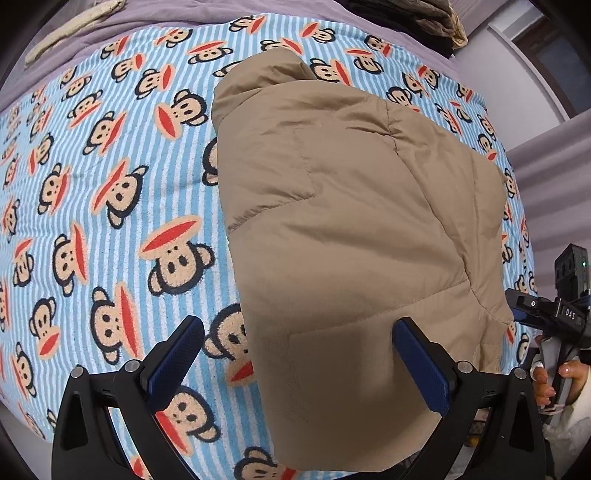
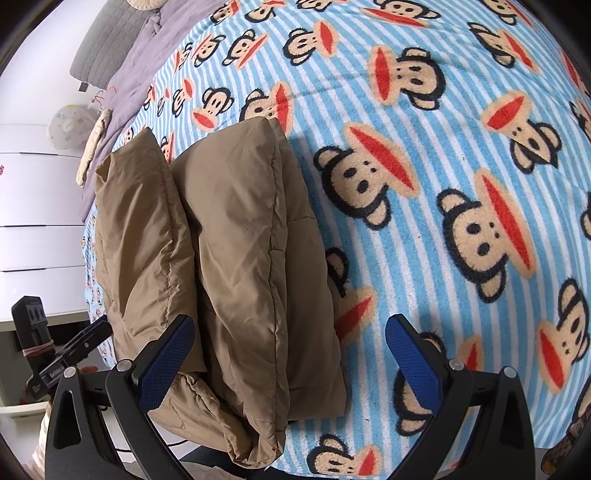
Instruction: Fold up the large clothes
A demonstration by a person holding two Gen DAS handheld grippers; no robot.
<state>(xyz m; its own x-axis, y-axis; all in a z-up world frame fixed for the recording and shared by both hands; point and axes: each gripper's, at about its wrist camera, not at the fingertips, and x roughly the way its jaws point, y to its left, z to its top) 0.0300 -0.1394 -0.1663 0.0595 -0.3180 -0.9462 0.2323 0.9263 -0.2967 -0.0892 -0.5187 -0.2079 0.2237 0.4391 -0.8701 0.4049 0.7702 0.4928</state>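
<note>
A tan padded jacket [image 1: 343,229] lies folded into a thick bundle on the blue striped monkey-print blanket [image 1: 110,192]. My left gripper [image 1: 299,354] is open and empty, hovering over the bundle's near end, with the left finger over the blanket and the right finger over the fabric. In the right wrist view the folded jacket [image 2: 221,258] lies left of centre near the bed's edge. My right gripper [image 2: 291,354] is open and empty above its near corner. The right gripper [image 1: 554,317] also shows at the right edge of the left wrist view.
A lilac sheet [image 1: 110,40] runs along the far side of the blanket, with a beige cloth strip [image 1: 74,27] and dark clothes [image 1: 406,18] on it. White drawers [image 2: 33,229] stand off the bed's edge. The blanket [image 2: 443,184] stretches right of the jacket.
</note>
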